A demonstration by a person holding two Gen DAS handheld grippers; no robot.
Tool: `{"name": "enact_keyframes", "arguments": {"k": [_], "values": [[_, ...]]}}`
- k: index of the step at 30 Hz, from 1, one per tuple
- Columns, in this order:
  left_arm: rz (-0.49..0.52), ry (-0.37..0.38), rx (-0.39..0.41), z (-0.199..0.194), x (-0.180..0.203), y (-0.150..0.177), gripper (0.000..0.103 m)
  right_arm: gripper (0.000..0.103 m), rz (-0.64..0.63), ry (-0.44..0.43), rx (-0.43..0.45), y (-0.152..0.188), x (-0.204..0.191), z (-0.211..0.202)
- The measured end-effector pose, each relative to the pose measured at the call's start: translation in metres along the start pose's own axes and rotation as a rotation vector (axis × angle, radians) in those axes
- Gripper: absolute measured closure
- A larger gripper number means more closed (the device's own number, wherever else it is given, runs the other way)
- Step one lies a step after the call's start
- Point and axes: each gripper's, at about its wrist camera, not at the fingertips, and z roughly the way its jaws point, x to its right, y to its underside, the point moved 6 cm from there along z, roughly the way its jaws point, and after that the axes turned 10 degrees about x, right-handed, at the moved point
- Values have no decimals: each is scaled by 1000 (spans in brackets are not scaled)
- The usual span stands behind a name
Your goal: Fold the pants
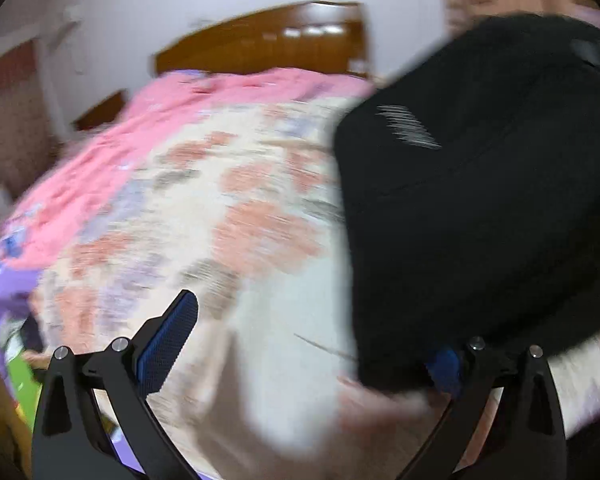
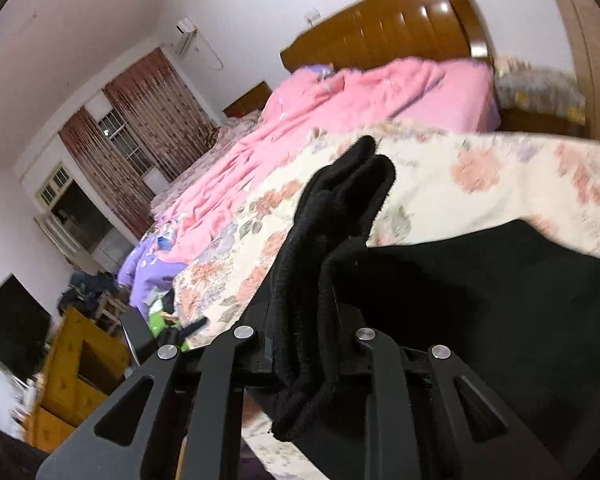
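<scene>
The black pants (image 1: 480, 200) lie on the floral bedsheet (image 1: 228, 216), filling the right side of the blurred left wrist view. My left gripper (image 1: 308, 344) is open, its left blue pad (image 1: 168, 344) over the sheet and its right pad (image 1: 444, 364) partly under the pants' near edge. In the right wrist view, my right gripper (image 2: 304, 344) is shut on a bunched fold of the black pants (image 2: 332, 248), which sticks up between the fingers; more black fabric spreads to the right.
A pink quilt (image 2: 340, 112) is heaped at the far end of the bed below a wooden headboard (image 2: 388, 28). A yellow cabinet (image 2: 76, 368) and a dark TV (image 2: 12, 328) stand at the left. The floral bedsheet also shows here (image 2: 460, 184).
</scene>
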Motion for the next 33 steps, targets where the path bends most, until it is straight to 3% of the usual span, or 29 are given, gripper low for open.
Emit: {"name": "enact_keyframes", "arguments": {"k": [3, 8, 16, 19, 22, 23, 25, 27, 30, 33], "values": [[-129, 60, 18, 1, -9, -7, 1, 85, 10, 75, -16, 26, 17, 9], [-43, 29, -32, 12, 8, 4, 1, 85, 99, 159, -90, 81, 72, 17], [45, -28, -24, 2, 16, -4, 1, 85, 43, 147, 0, 71, 60, -5], [41, -28, -48, 8, 17, 0, 1, 85, 92, 148, -56, 87, 78, 6], [2, -17, -58, 10, 14, 5, 1, 84, 161, 144, -50, 95, 93, 6], [5, -17, -63, 10, 14, 5, 1, 80, 173, 154, -64, 95, 96, 3], [62, -7, -71, 2, 18, 6, 2, 45, 150, 195, -83, 92, 96, -3], [161, 16, -75, -17, 23, 8, 2, 30, 93, 221, -50, 83, 91, -23], [184, 78, -42, -56, 21, -6, 2, 28, -65, 319, 23, 67, 79, -49], [50, 182, 98, -87, 23, -57, 2, 28, -217, 336, 33, 56, 56, -41]]}}
